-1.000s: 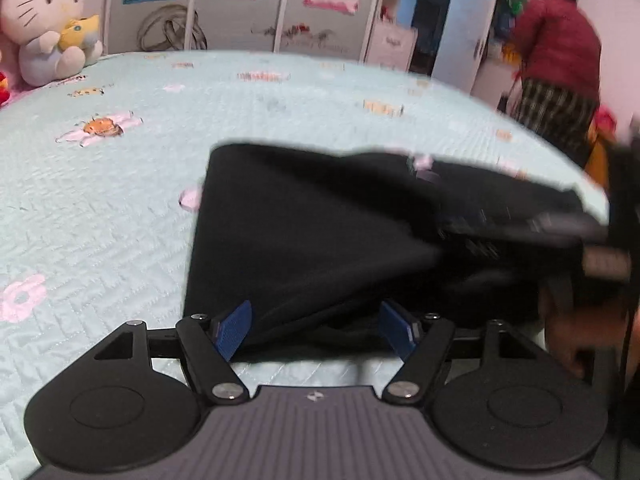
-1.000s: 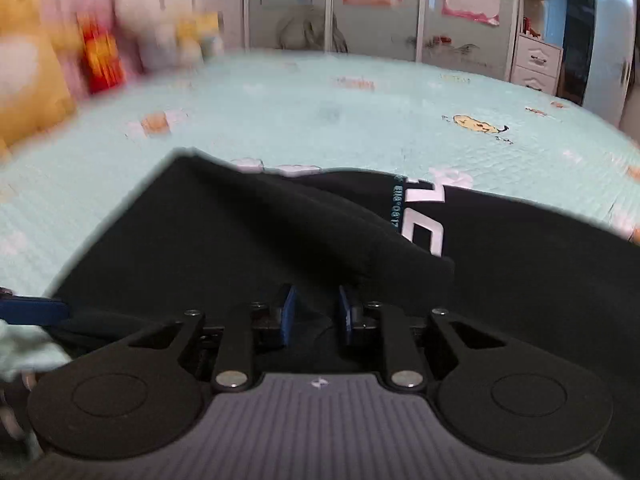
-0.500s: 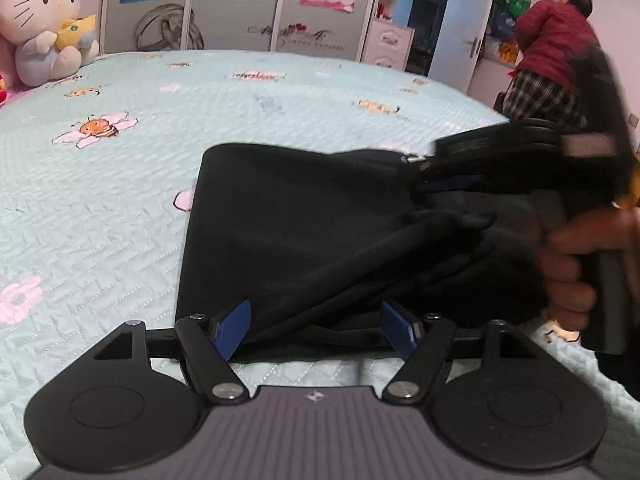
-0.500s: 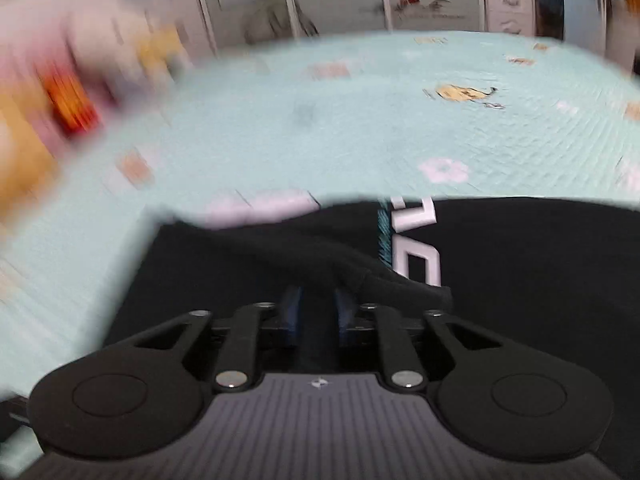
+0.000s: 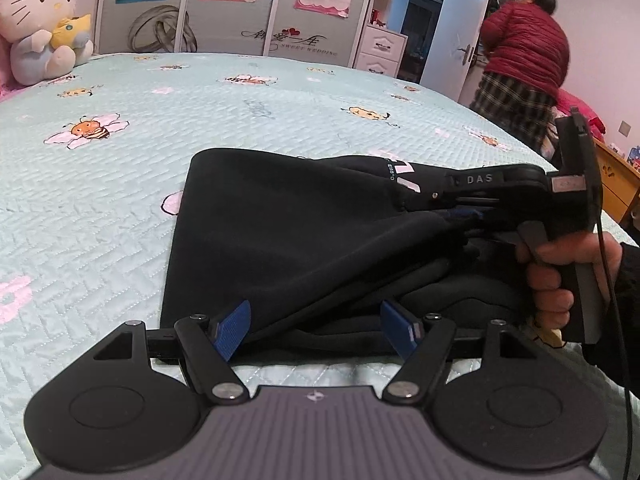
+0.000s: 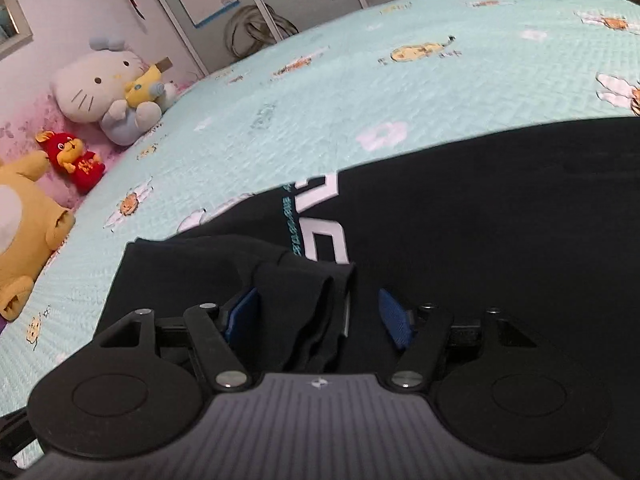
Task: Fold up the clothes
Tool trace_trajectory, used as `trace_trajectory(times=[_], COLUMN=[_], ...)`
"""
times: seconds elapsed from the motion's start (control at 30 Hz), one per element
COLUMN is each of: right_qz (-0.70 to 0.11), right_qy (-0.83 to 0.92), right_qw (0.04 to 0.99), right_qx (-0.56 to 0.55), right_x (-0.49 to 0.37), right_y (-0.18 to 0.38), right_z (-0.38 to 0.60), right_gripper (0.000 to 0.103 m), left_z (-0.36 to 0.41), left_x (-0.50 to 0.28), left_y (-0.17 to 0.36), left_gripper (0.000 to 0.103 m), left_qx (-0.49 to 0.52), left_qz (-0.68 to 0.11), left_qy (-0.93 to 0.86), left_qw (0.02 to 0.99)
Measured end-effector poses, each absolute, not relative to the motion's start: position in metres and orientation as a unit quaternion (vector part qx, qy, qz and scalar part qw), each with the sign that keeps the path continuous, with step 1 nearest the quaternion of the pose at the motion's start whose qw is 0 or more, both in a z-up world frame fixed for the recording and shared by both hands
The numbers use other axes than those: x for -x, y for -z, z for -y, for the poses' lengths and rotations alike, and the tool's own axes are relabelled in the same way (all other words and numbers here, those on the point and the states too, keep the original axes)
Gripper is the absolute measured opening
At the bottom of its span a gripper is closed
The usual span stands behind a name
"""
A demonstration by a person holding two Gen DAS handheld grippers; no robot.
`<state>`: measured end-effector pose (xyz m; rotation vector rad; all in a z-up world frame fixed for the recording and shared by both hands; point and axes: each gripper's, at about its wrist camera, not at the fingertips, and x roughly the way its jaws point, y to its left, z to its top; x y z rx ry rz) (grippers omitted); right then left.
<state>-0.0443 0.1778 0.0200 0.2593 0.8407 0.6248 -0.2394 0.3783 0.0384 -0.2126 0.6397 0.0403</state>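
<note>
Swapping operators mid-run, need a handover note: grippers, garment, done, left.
Left gripper: open, jaws wide at the near edge of the black garment, gripping nothing.
Right gripper: open, a bunched fold of the garment lies loose between its jaws.
Garment: on the light blue bedspread, partly folded, one flap drawn over, white lettering showing at the far edge.
Done: first fold laid over, apparently just let go.
Left: probably smooth the bunched cloth, then fold again to finish.
</note>
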Motion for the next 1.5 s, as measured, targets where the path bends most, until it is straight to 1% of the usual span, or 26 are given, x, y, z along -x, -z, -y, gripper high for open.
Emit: trace_trajectory(times=[0.03, 0.13, 0.3, 0.4, 0.43, 0.5, 0.53, 0.57, 0.63, 0.73, 0.8, 0.87, 0.9, 0.93, 0.97, 1.0, 1.03, 1.07, 1.2, 1.23, 1.27, 1.33, 1.37, 1.4, 1.43, 1.5], right_qz=[-0.393, -0.363, -0.314, -0.319, -0.321, -0.35, -0.377, -0.373, -0.353, -0.32, -0.296, -0.293, -0.299, -0.314, -0.33, -0.34, -0.335, -0.326, -0.229, -0.228, -0.234, -0.289, -0.319, -0.333, -0.342, -0.317], right_qy=[-0.302, -0.316, -0.338, -0.328, -0.321, -0.293, -0.28, -0.278, -0.278, -0.289, -0.321, -0.349, -0.358, -0.351, -0.338, -0.317, -0.308, -0.302, -0.312, -0.321, -0.332, -0.312, -0.299, -0.296, -0.295, -0.278], right_qw=[0.859, 0.868, 0.88, 0.884, 0.887, 0.887, 0.881, 0.881, 0.887, 0.893, 0.89, 0.881, 0.877, 0.879, 0.881, 0.885, 0.891, 0.896, 0.918, 0.914, 0.907, 0.898, 0.892, 0.891, 0.891, 0.907], right_qx=[-0.124, -0.119, -0.11, -0.095, -0.085, -0.062, -0.06, -0.08, -0.106, -0.132, -0.134, -0.127, -0.111, -0.076, -0.036, -0.001, 0.004, -0.001, 0.081, 0.097, 0.111, 0.114, 0.114, 0.083, 0.043, 0.026], right_x=[0.044, 0.045, 0.039, 0.028, 0.023, 0.011, 0.004, 0.004, 0.015, 0.037, 0.056, 0.069, 0.072, 0.07, 0.068, 0.065, 0.066, 0.069, 0.12, 0.124, 0.126, 0.109, 0.099, 0.097, 0.096, 0.117], right_y=[-0.025, -0.046, -0.082, -0.078, -0.07, -0.041, -0.024, -0.017, -0.029, -0.052, -0.066, -0.066, -0.062, -0.053, -0.043, -0.033, -0.029, -0.028, -0.052, -0.053, -0.052, -0.038, -0.031, -0.031, -0.035, -0.048], right_z=[-0.178, -0.177, -0.18, -0.189, -0.193, -0.2, -0.202, -0.197, -0.187, -0.176, -0.176, -0.181, -0.186, -0.194, -0.202, -0.205, -0.201, -0.194, -0.203, -0.208, -0.214, -0.213, -0.212, -0.201, -0.187, -0.163], right_gripper=[0.035, 0.011, 0.01, 0.01, 0.011, 0.023, 0.025, 0.025, 0.029, 0.029, 0.033, 0.042, 0.044, 0.047, 0.047, 0.051, 0.063, 0.063, 0.063, 0.063, 0.062, 0.062, 0.065, 0.065, 0.064, 0.065], left_z=[-0.379, -0.379, -0.372, -0.373, -0.372, -0.37, -0.368, -0.368, -0.368, -0.368, -0.367, -0.364, -0.362, -0.361, -0.361, -0.36, -0.36, -0.361, -0.362, -0.362, -0.361, -0.36, -0.359, -0.356, -0.353, -0.349], left_x=[0.24, 0.24, 0.236, 0.228, 0.225, 0.221, 0.222, 0.223, 0.227, 0.232, 0.231, 0.229, 0.227, 0.227, 0.227, 0.229, 0.233, 0.237, 0.239, 0.237, 0.236, 0.239, 0.243, 0.249, 0.254, 0.264], left_y=[-0.039, -0.041, -0.046, -0.038, -0.035, -0.029, -0.028, -0.029, -0.033, -0.04, -0.04, -0.037, -0.035, -0.035, -0.035, -0.038, -0.042, -0.045, -0.051, -0.049, -0.047, -0.047, -0.049, -0.05, -0.051, -0.053], left_gripper=[0.075, 0.075, 0.075, 0.075, 0.075, 0.075, 0.075, 0.075, 0.075, 0.076, 0.077, 0.077, 0.077, 0.077, 0.077, 0.077, 0.077, 0.078, 0.079, 0.079, 0.079, 0.079, 0.079, 0.079, 0.079, 0.08], left_qx=[0.105, 0.108, 0.098, 0.105, 0.106, 0.102, 0.099, 0.097, 0.096, 0.098, 0.102, 0.1, 0.097, 0.094, 0.092, 0.09, 0.089, 0.087, 0.089, 0.094, 0.098, 0.114, 0.117, 0.112, 0.105, 0.095], left_qz=[-0.313, -0.307, -0.298, -0.309, -0.313, -0.323, -0.325, -0.325, -0.321, -0.31, -0.31, -0.317, -0.32, -0.324, -0.328, -0.329, -0.327, -0.322, -0.318, -0.323, -0.329, -0.336, -0.338, -0.339, -0.341, -0.345], left_qy=[-0.02, -0.019, -0.01, -0.013, -0.013, -0.016, -0.017, -0.017, -0.015, -0.012, -0.011, -0.014, -0.015, -0.016, -0.016, -0.015, -0.013, -0.011, -0.012, -0.016, -0.02, -0.021, -0.022, -0.025, -0.029, -0.037], left_qw=[0.944, 0.945, 0.949, 0.945, 0.944, 0.941, 0.94, 0.94, 0.942, 0.946, 0.945, 0.943, 0.942, 0.941, 0.94, 0.94, 0.941, 0.943, 0.944, 0.941, 0.939, 0.935, 0.934, 0.934, 0.934, 0.933])
